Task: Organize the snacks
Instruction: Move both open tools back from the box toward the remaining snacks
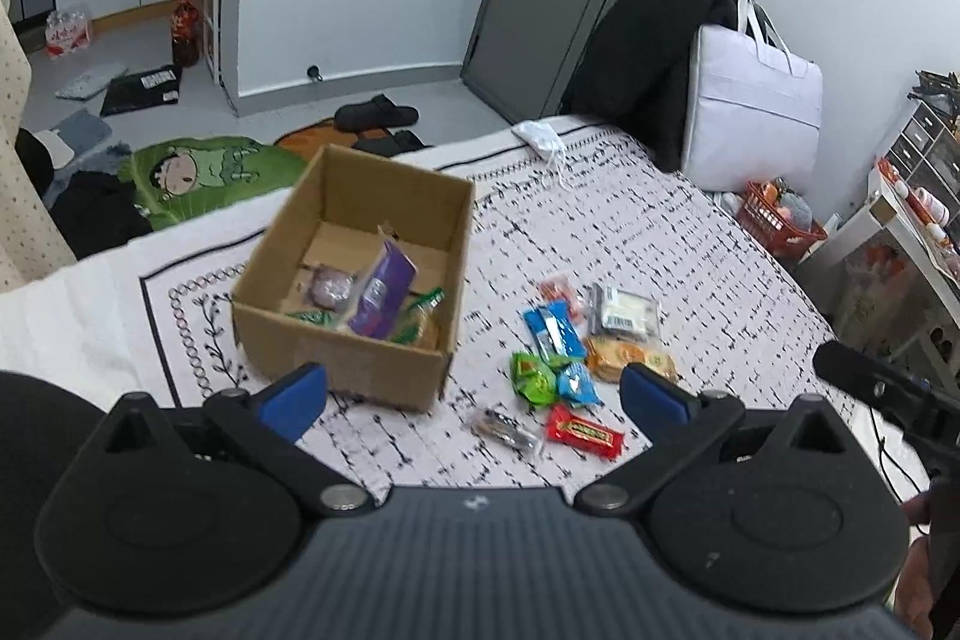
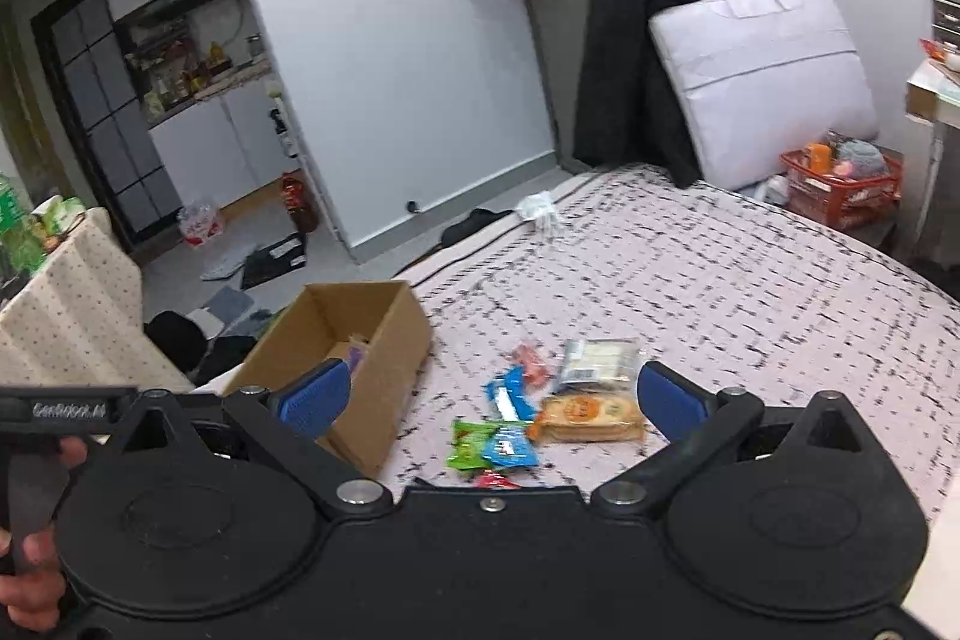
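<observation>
I have both the left gripper (image 1: 474, 400) and right gripper (image 2: 491, 399) spread, empty, above the bed's (image 1: 690, 244) snack packets (image 1: 570, 346) beside the cardboard box (image 1: 354, 280).

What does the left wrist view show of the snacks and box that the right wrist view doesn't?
Only the left wrist view shows the box's contents: a purple packet leaning among green-wrapped snacks. It also shows the red bar in full and a clear-wrapped snack beside it.

Only the right wrist view shows a hand gripping the other gripper's handle at lower left; the red bar is mostly hidden behind the gripper body.

Both show the cardboard box, the loose pile with the orange biscuit pack on the patterned bedspread, and open, empty jaws.
</observation>
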Action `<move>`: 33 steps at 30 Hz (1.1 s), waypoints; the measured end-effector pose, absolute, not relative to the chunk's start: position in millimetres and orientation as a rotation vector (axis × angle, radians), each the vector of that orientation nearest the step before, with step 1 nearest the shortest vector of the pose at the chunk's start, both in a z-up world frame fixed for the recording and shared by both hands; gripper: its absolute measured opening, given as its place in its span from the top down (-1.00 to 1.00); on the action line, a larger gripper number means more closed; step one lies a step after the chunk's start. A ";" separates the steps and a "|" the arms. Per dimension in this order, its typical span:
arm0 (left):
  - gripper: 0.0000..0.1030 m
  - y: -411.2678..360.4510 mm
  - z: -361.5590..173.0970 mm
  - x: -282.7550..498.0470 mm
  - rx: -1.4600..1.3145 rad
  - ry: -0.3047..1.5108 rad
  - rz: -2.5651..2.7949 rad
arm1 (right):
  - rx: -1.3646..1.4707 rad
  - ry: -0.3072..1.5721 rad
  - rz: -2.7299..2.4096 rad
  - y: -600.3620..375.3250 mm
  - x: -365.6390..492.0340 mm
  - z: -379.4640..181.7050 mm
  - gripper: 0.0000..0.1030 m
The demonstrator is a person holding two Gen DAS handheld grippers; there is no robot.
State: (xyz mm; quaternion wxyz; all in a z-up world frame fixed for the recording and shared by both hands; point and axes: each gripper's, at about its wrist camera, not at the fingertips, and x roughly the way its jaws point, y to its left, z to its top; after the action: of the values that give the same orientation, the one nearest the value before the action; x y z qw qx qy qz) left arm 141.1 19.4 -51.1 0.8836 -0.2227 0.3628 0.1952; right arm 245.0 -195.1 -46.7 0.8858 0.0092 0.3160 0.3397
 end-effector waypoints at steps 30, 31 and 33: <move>-0.44 9.7 -147.9 188.0 -0.630 0.840 0.436 | 0.001 0.834 0.682 -195.7 281.8 -107.2 -0.68; -0.38 10.5 -152.4 189.9 -0.644 0.842 0.441 | 0.001 0.844 0.688 -193.5 283.7 -110.2 -0.58; -0.30 11.8 -159.5 192.8 -0.661 0.843 0.454 | 0.006 0.870 0.701 -188.9 286.6 -115.5 -0.40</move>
State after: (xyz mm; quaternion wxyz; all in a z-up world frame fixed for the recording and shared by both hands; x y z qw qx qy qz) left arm 192.8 11.8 -159.5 0.8355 -0.3124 0.3979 0.2146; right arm 286.6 -188.9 -115.5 0.8479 0.0028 0.4126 0.3327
